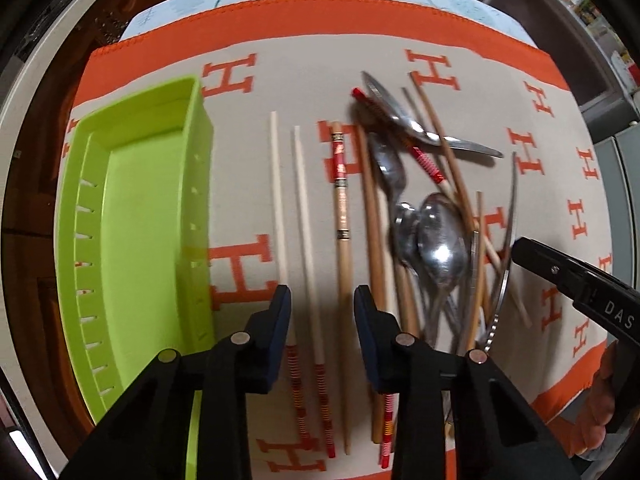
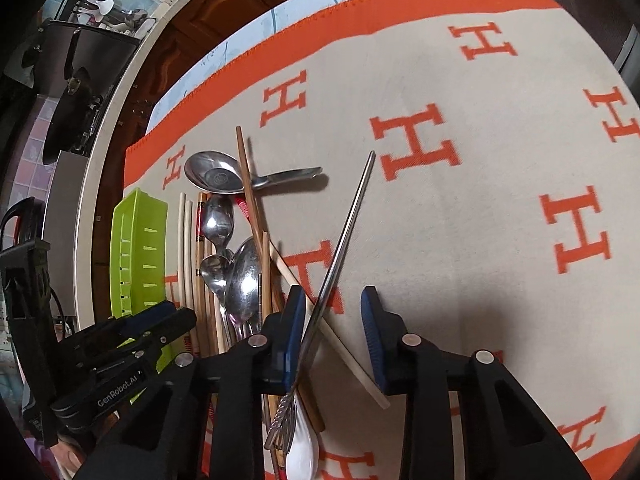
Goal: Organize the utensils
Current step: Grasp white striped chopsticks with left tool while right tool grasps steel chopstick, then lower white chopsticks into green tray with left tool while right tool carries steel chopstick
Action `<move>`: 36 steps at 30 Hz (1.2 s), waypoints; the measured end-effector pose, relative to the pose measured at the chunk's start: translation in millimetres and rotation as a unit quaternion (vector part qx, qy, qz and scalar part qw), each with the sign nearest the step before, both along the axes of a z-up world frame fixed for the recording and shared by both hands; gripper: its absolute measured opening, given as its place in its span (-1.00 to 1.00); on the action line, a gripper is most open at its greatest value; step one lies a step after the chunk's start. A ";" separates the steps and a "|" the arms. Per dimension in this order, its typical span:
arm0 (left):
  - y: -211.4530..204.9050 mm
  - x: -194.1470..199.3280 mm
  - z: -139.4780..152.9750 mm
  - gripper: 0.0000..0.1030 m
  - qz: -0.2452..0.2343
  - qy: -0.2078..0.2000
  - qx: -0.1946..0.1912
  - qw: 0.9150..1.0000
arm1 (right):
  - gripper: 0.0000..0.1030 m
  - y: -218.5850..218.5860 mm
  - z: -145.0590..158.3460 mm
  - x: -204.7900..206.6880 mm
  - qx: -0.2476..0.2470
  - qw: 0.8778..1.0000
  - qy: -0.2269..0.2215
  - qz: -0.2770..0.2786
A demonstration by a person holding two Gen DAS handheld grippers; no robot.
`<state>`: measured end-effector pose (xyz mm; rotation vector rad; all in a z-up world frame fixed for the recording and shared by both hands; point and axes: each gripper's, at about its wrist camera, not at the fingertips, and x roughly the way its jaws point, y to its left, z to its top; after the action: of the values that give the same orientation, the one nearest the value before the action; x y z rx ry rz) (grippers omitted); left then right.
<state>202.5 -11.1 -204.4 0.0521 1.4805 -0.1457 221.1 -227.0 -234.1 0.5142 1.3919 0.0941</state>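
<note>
A lime green tray [image 1: 140, 220] lies empty on the left of the cloth. Right of it lie two white chopsticks [image 1: 278, 200], a wooden chopstick with red bands [image 1: 342, 208], and a heap of wooden chopsticks and metal spoons [image 1: 444, 240]. My left gripper [image 1: 323, 294] points down, open, with one white chopstick and the banded chopstick passing between its fingers untouched. My right gripper [image 2: 333, 294] is open over a long thin metal utensil [image 2: 344, 232] and a pale chopstick [image 2: 348, 356], which cross between its fingers. A white spoon [image 2: 302, 452] shows below it.
A beige cloth [image 2: 480, 220] with orange border and H letters covers the table. A broad metal spoon [image 2: 212, 172] lies at the heap's far end. A wooden cabinet [image 2: 224, 4] stands beyond the table's edge, and a grey bin [image 1: 560, 40] at the far right.
</note>
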 end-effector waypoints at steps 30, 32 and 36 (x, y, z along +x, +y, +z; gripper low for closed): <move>-10.9 4.9 -15.1 -0.84 0.025 0.006 0.019 0.999 | -0.79 42.0 -5.3 7.2 -0.064 0.998 -0.019 0.020; -8.4 -2.9 -16.2 -0.84 0.024 0.016 -0.003 1.000 | -0.79 39.0 -6.7 4.3 -0.050 0.999 -0.016 0.014; -2.2 -10.1 -12.7 -0.83 0.022 0.027 -0.019 0.999 | -0.79 32.2 -7.6 -0.2 -0.038 0.999 -0.016 0.008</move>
<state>192.4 -13.3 -217.1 -0.0149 1.5313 -0.1404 220.9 -194.8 -241.7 0.4365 1.3643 0.0624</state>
